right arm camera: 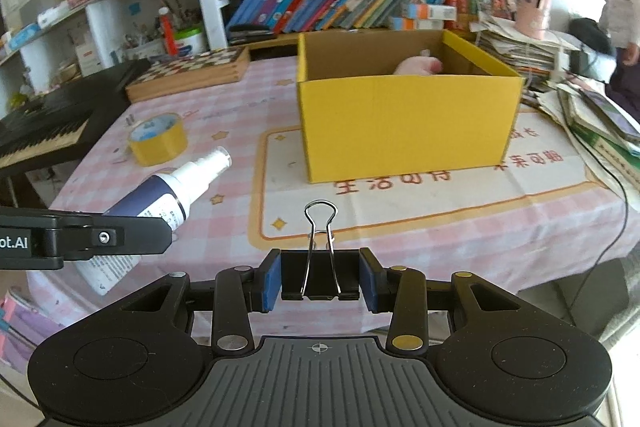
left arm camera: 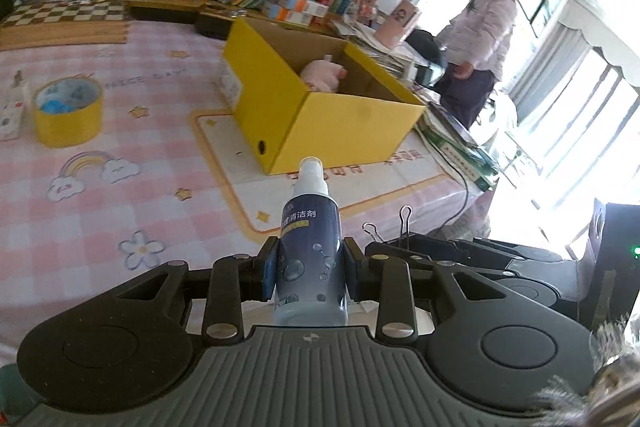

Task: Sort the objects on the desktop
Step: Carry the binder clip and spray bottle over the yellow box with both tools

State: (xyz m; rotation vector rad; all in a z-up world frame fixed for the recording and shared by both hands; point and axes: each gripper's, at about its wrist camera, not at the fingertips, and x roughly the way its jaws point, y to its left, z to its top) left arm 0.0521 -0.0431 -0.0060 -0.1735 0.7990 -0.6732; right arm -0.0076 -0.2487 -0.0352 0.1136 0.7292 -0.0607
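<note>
My left gripper (left arm camera: 308, 273) is shut on a dark blue spray bottle (left arm camera: 310, 255) with a white nozzle, held above the table; bottle and gripper also show in the right wrist view (right arm camera: 160, 199). My right gripper (right arm camera: 319, 277) is shut on a black binder clip (right arm camera: 319, 273) with silver wire handles; the clip also shows in the left wrist view (left arm camera: 400, 231). An open yellow cardboard box (right arm camera: 404, 123) stands ahead on the pink checked tablecloth with a pink soft toy (right arm camera: 418, 65) inside. A roll of yellow tape (right arm camera: 158, 139) lies left of the box.
A chessboard box (right arm camera: 192, 71) and bookshelves stand at the back. A keyboard (right arm camera: 44, 131) is at the left. Stacked books and papers (right arm camera: 592, 115) with a black cable lie at the right edge. A person (left arm camera: 480, 39) stands by the window.
</note>
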